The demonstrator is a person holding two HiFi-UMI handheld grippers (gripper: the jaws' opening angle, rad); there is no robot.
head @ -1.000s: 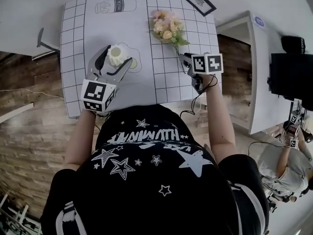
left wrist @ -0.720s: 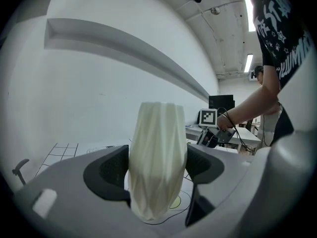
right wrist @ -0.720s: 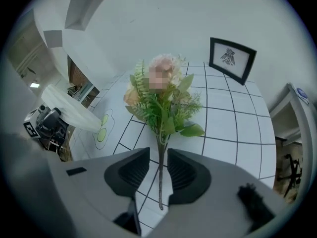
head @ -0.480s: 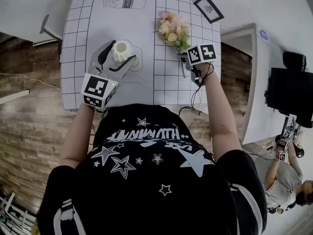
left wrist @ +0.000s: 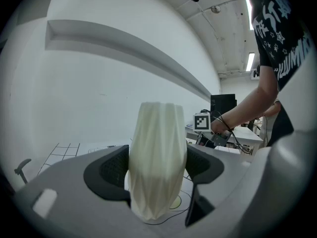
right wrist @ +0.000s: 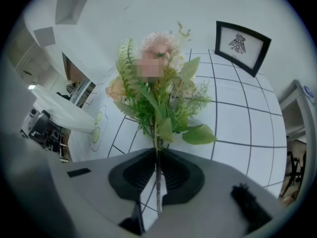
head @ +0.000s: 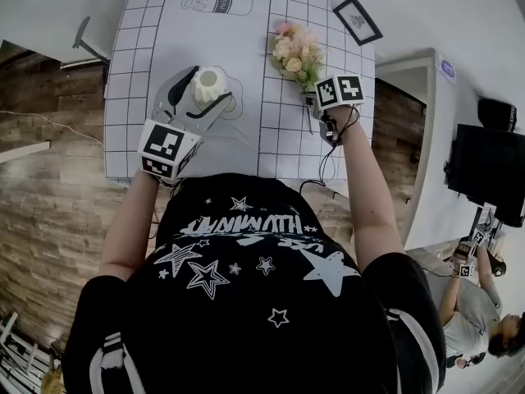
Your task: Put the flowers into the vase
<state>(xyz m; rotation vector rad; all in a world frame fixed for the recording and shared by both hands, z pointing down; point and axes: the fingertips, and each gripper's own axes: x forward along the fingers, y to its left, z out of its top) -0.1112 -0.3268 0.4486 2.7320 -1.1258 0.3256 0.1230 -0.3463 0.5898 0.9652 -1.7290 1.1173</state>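
A cream ribbed vase (head: pixel 207 86) stands upright on the white gridded mat (head: pixel 148 72), left of centre. My left gripper (head: pixel 199 97) is shut on it, one dark pad pressed to each side of the vase (left wrist: pixel 157 162). A bunch of pink and cream flowers (head: pixel 295 56) with green leaves lies on the mat to the right. My right gripper (head: pixel 315 99) points steeply down at the stem end. Its jaws have just been closing, and the thin stem (right wrist: pixel 158 182) is now pinched between the pads, with the blooms (right wrist: pixel 158 88) fanning out beyond them.
A black-framed picture (head: pixel 357 20) lies at the mat's far right corner. A milk carton drawing (head: pixel 216 2) is printed at the far edge. A white cabinet (head: pixel 426 138) stands right of the table. Wooden floor lies to the left, and a seated person is at the lower right.
My right gripper has come down onto the flower stems and its jaws have closed on them. The left gripper has stayed still around the vase.
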